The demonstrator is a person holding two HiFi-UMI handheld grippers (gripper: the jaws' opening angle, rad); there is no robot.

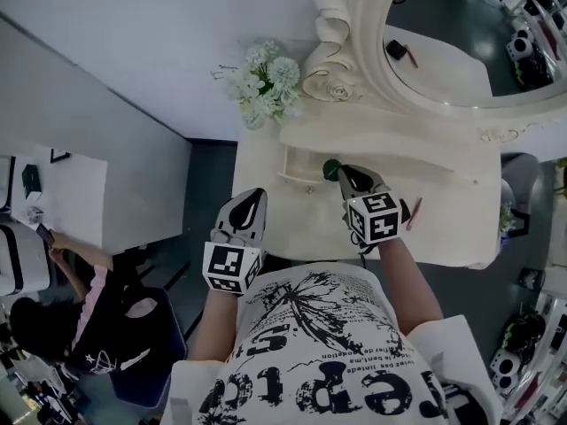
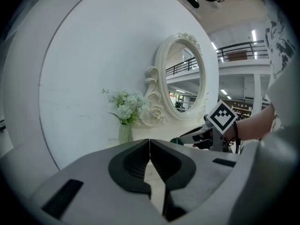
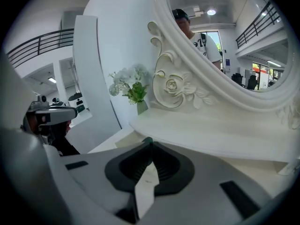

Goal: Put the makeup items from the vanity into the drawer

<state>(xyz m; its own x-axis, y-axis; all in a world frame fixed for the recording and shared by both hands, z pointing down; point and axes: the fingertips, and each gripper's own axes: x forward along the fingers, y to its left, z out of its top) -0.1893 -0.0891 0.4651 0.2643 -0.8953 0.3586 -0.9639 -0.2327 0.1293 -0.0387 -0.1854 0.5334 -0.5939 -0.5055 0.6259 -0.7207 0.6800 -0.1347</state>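
Observation:
A small dark green makeup item sits at the tips of my right gripper, over the cream vanity top just in front of the raised shelf. The right gripper view shows those jaws closed, with a sliver of the green item pinched at their tips. From the left gripper view the green item shows at the end of the right gripper. My left gripper is shut and holds nothing, near the vanity's front left edge. A thin reddish pencil lies on the top, right of the right gripper.
An oval mirror in a carved cream frame stands at the back. A vase of pale flowers is at the back left corner. A low raised shelf runs under the mirror. A person sits at a desk far left.

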